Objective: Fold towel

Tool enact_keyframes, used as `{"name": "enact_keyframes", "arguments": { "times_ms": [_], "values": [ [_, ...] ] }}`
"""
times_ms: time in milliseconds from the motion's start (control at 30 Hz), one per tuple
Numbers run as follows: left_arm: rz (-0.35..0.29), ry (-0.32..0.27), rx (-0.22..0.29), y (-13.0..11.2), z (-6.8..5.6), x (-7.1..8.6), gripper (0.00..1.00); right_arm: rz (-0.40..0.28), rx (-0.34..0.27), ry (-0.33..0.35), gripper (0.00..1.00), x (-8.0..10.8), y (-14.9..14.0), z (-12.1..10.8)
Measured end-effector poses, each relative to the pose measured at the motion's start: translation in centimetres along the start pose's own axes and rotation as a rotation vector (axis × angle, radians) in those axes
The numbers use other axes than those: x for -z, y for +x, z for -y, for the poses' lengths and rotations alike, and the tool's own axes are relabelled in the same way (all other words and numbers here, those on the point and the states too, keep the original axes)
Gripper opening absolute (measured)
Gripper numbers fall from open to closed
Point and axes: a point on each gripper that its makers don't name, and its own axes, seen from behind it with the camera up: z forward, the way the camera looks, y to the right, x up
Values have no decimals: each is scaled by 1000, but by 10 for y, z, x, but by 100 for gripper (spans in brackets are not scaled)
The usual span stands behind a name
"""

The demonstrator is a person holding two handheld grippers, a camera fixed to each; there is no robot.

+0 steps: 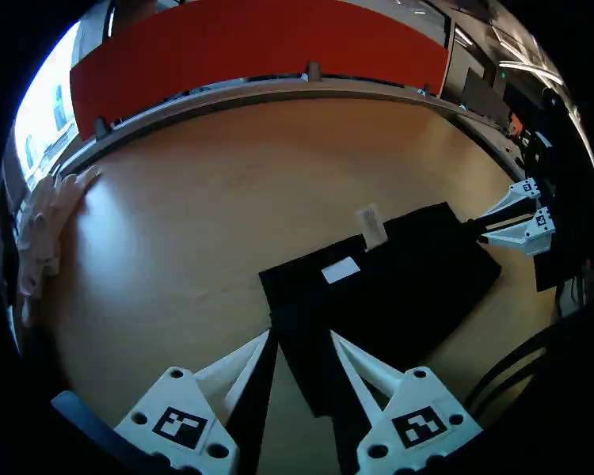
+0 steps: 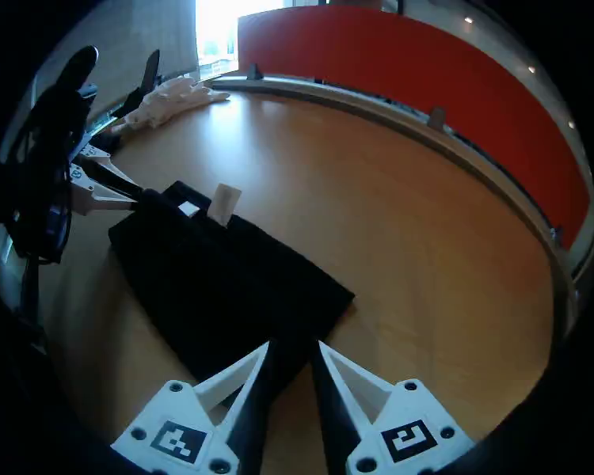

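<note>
A black towel [image 1: 408, 277] lies folded into a flat rectangle on the wooden table [image 1: 218, 190]. A tan tag [image 1: 371, 226] sticks up from it and a white label [image 1: 340, 270] lies flat on it. My left gripper [image 1: 301, 336] is shut on the towel's near corner. In the same view my right gripper [image 1: 483, 227] pinches the far right corner. In the right gripper view the towel [image 2: 218, 269] stretches away from my right gripper [image 2: 291, 348], shut on its near edge. The left gripper [image 2: 138, 192] holds the far corner beside the tag [image 2: 224, 203].
A crumpled white cloth [image 1: 47, 226] lies at the table's far left edge, also in the right gripper view [image 2: 170, 99]. A red partition [image 1: 257, 47] stands along the table's raised back rim. Dark chairs and equipment [image 2: 47, 182] crowd behind the left gripper.
</note>
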Motion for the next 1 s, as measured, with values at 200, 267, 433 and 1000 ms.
{"name": "enact_keyframes", "arguments": {
  "times_ms": [200,267,433,1000],
  "values": [
    [-2,25,-14,3,7,-3,47,4,-17,-36,59,-6,-1,-9],
    [-2,31,-18,4,9,-4,47,5,-19,-43,65,-7,0,-11],
    [-3,41,-20,8,12,-6,47,4,-27,-62,70,-10,2,-18],
    [-51,48,12,36,23,0,94,-51,-31,-114,84,-5,30,-43]
  ]
}}
